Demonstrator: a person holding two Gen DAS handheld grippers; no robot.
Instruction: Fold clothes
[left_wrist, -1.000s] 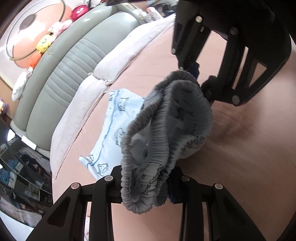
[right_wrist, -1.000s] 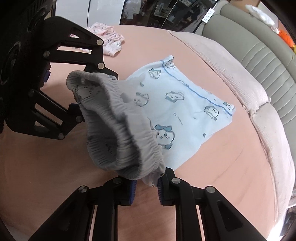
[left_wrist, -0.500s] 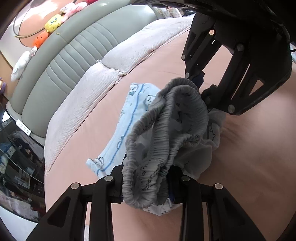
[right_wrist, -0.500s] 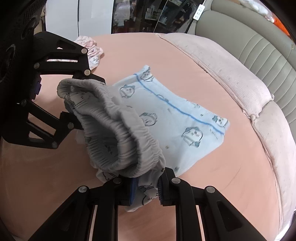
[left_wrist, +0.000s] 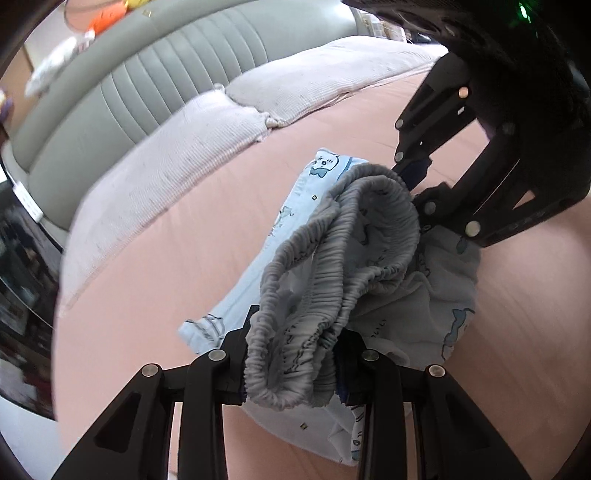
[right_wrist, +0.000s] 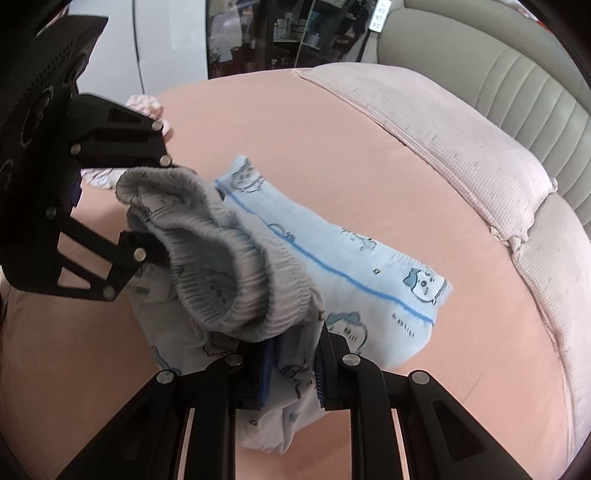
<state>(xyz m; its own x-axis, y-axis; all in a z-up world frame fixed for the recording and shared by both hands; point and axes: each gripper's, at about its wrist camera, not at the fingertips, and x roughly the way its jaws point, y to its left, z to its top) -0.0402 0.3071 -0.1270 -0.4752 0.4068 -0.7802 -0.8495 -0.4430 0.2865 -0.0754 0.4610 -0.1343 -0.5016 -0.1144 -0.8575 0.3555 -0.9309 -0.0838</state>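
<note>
A pair of light blue shorts (right_wrist: 354, 254) with cartoon prints and a grey elastic waistband (left_wrist: 332, 266) lies partly on the pink bed sheet (right_wrist: 332, 140). My left gripper (left_wrist: 291, 369) is shut on one end of the waistband. My right gripper (right_wrist: 291, 365) is shut on the other end, and it shows in the left wrist view (left_wrist: 417, 199) too. The left gripper appears in the right wrist view (right_wrist: 147, 206). The waistband (right_wrist: 229, 266) is bunched between the two grippers, held just above the sheet. The legs of the shorts (left_wrist: 258, 266) trail away flat on the bed.
A pale pink ribbed cushion (left_wrist: 177, 155) runs along the bed's far edge, with a grey padded headboard (left_wrist: 147, 70) behind. Another pink patterned garment (right_wrist: 147, 107) lies behind the left gripper. A glass cabinet (right_wrist: 288, 29) stands beyond the bed.
Both grippers have lowered with the waistband toward the sheet, and more of the shorts' fabric now rests crumpled under the band. Both grips are unchanged.
</note>
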